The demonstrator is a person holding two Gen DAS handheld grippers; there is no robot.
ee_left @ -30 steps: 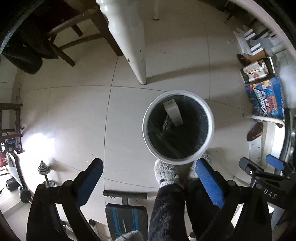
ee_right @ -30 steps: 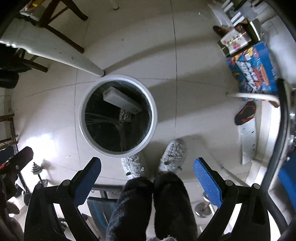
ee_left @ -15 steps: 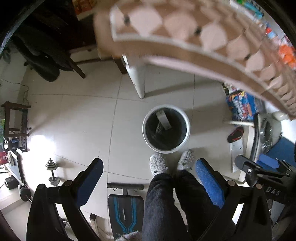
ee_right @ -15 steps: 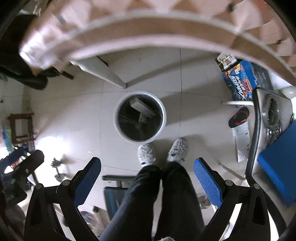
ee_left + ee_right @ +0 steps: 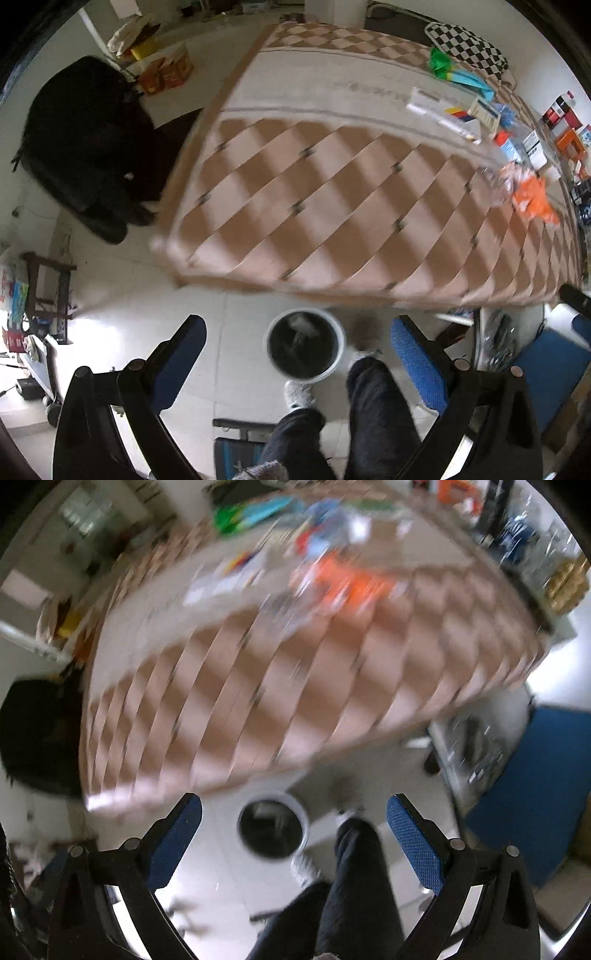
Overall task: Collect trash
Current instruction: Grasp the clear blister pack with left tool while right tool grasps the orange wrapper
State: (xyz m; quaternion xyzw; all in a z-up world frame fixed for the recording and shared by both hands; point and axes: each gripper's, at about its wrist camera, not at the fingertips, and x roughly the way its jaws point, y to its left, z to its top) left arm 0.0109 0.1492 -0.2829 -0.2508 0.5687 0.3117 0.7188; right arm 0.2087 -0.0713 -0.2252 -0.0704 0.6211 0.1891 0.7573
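A white-rimmed round trash bin (image 5: 304,347) with a dark liner stands on the floor below the table edge; pale trash lies inside it. It also shows blurred in the right wrist view (image 5: 272,829). My left gripper (image 5: 295,354) is open and empty, high above the bin. My right gripper (image 5: 293,834) is open and empty too. On the checkered table (image 5: 332,192) lie an orange wrapper (image 5: 533,197), clear plastic (image 5: 493,182), paper boxes (image 5: 447,110) and a green and blue packet (image 5: 454,72). The orange wrapper (image 5: 351,585) shows blurred in the right wrist view.
The person's legs (image 5: 373,413) and slippers stand beside the bin. A black coat on a chair (image 5: 85,144) is left of the table. A blue chair (image 5: 550,373) is at the right. Boxes (image 5: 162,70) sit on the floor at the back left.
Both grippers have risen from just above the bin to above table height. The tabletop and its trash have come into view and the bin looks much smaller. The right view is motion-blurred.
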